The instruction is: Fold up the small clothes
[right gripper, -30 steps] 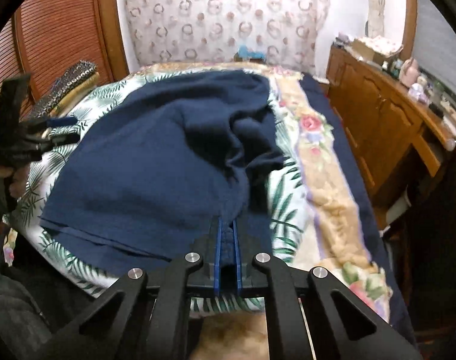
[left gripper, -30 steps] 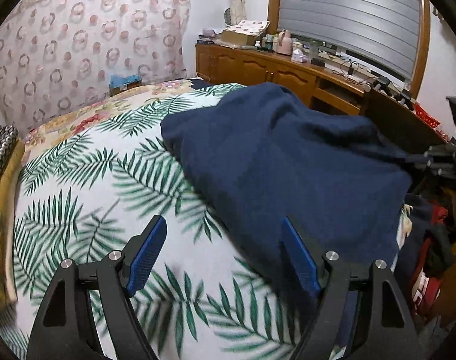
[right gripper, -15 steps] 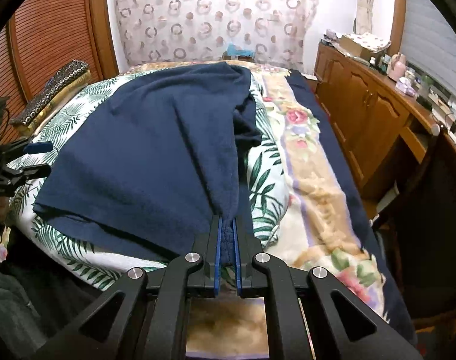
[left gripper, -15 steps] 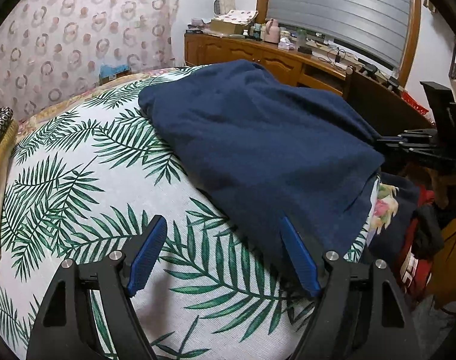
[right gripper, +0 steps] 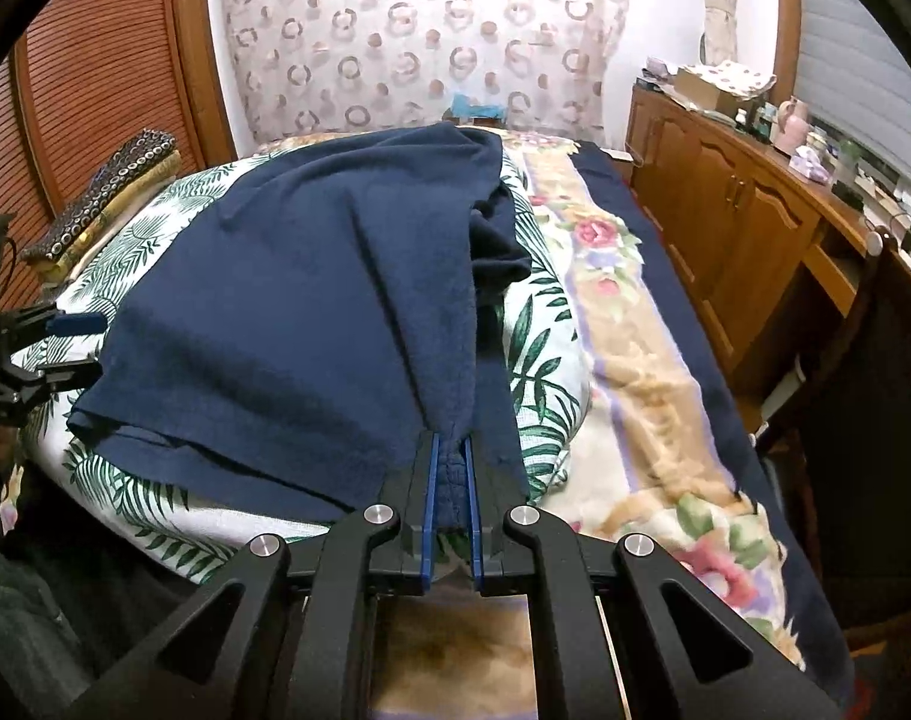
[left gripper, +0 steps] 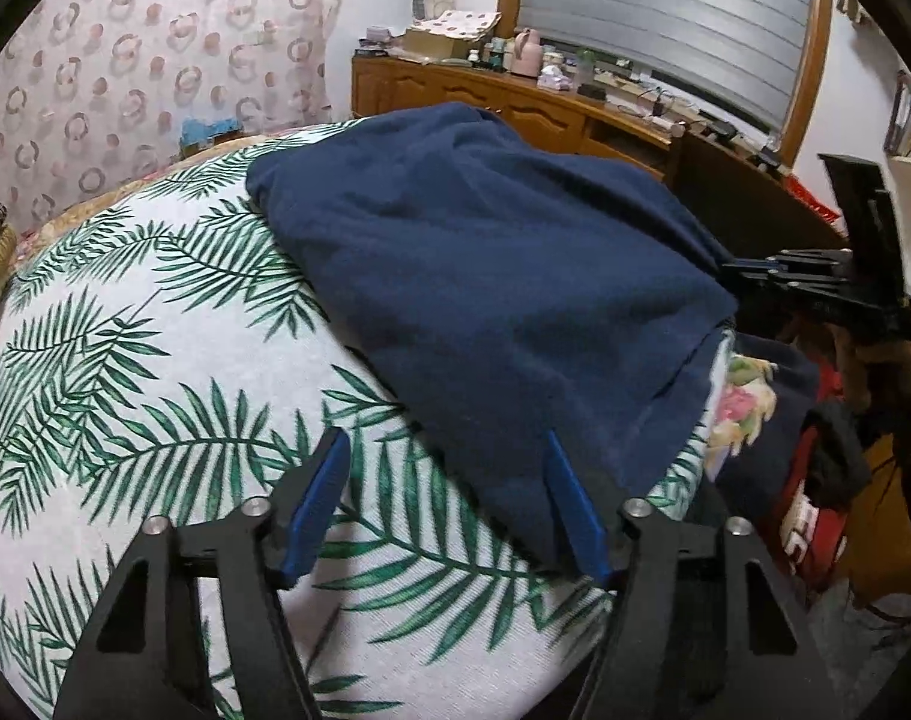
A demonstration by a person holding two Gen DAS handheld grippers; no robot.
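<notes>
Right tool point(right gripper: 449, 468) clenched on navy garment point(right gripper: 311, 300) hem; left tool point(left gripper: 443, 480) released, spread at garment's near edge on bed point(left gripper: 125, 360).

Dim, warm indoor light, source not seen; colours muted. Strong fisheye bending at edges, black vignette in corners of both views. Soft shadow cast under navy garment point(left gripper: 503, 276) fold, detail lost in its dark folds. Slight motion blur at near right of left view. Grain noted on far patterned curtain point(right gripper: 419, 30)
</notes>
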